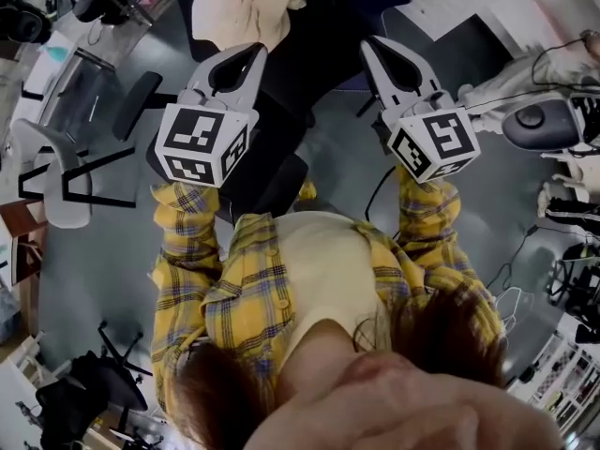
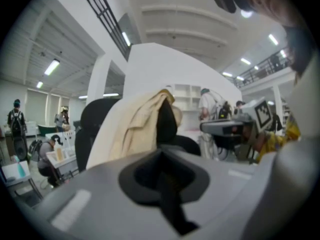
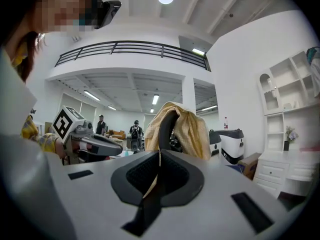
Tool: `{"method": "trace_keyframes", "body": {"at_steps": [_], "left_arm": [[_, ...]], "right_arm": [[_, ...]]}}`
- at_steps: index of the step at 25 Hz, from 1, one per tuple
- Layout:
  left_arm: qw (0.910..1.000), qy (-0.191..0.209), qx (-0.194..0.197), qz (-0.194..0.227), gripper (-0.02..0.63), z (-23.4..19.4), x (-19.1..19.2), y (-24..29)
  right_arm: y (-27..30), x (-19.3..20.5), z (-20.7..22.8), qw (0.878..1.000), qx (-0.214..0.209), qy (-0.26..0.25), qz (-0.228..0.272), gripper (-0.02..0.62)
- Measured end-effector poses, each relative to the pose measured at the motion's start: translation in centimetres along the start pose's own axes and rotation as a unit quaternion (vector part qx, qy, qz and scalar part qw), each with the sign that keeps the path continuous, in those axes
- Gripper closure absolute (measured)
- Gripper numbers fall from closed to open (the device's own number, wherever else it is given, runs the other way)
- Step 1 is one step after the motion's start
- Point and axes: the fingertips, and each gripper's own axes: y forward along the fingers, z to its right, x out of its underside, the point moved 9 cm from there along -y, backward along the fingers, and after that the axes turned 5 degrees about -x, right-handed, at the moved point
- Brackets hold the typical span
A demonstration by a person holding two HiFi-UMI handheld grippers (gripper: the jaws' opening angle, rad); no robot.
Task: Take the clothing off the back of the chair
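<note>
A white hall rises behind the chair (image 2: pixel 95 126); cream clothing (image 2: pixel 132 129) drapes over its back. Short of the chair, my left gripper (image 1: pixel 249 52) and right gripper (image 1: pixel 372 45) have their jaws pressed together, empty.

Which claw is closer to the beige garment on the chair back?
Left. The left claw is just short of the beige garment; the right claw points at it from farther back.

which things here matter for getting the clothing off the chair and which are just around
Job: cream cloth garment draped over black chair back; shut left gripper; shut right gripper.
Lying about: white shelf unit; pale grey chair.
</note>
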Motion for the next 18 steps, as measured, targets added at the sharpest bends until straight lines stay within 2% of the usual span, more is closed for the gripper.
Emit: {"method": "trace_keyframes", "body": {"at_steps": [6, 14, 18], "left_arm": [[0.9994, 0.002, -0.035, -0.006, 0.600, -0.8, -0.4, 0.4], [0.9979, 0.010, -0.064, 0.000, 0.597, -1.3, -1.6, 1.3], [0.9969, 0.015, -0.077, 0.000, 0.575, -1.4, -2.2, 2.0]], "right_arm": [[1.1, -1.0, 2.2, 1.000, -0.015, -0.018, 0.004, 0.580], [1.7, -2.8, 5.1, 0.999, -0.015, -0.042, 0.018, 0.578], [2.3, -3.2, 6.6, 0.999, -0.007, -0.049, 0.021, 0.578]]}}
